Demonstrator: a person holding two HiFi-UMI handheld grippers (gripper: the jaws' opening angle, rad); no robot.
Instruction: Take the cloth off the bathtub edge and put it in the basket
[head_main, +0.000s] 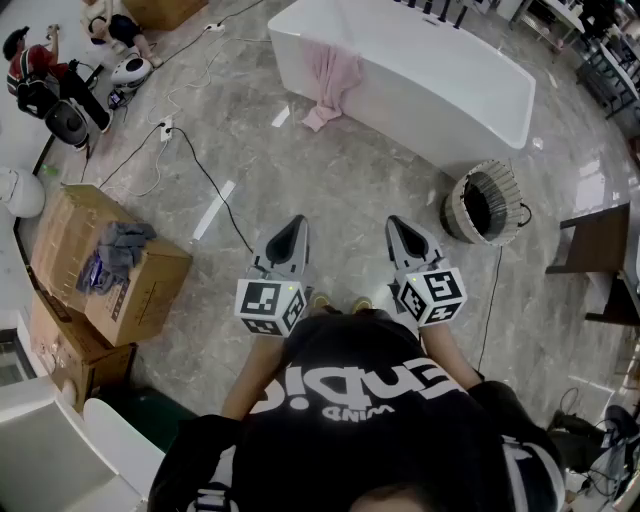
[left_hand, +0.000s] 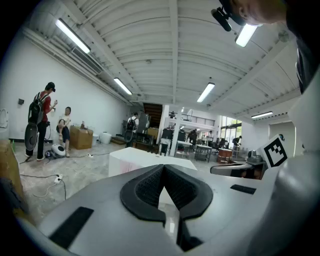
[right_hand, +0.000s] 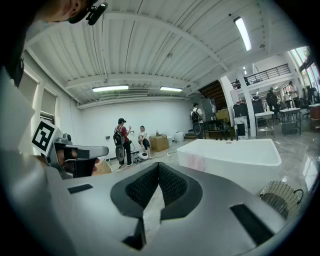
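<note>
Head view: the person's black shirt (head_main: 350, 390) carries big white lettering, seen upside down and too warped to read with any certainty. A cube faced with black-and-white square markers sits on each gripper. The left gripper (head_main: 294, 226) and right gripper (head_main: 398, 226) are grey tapered wedges held side by side above the glossy grey marbled floor (head_main: 350, 190). Well ahead stands the smooth white oblong bathtub (head_main: 430, 90). The soft pink cloth (head_main: 335, 75) hangs over its near edge, its lower end trailing down to the floor. The round woven basket (head_main: 505, 185), dark inside, stands on the floor just beside the tub's right end. At the left, a brown cardboard box (head_main: 140, 290) bears dark print too small to read, with crumpled grey fabric on top.

Left gripper view: the black ribbed pads (left_hand: 147, 187) meet at their tips with nothing between them. Beyond them the tub's white side shows a faint pink patch.

Right gripper view: the textured black jaws are likewise pressed together and empty. The cloth hangs on the tub's near left corner, and the wicker basket with a dark loop handle sits low at the right.
</note>
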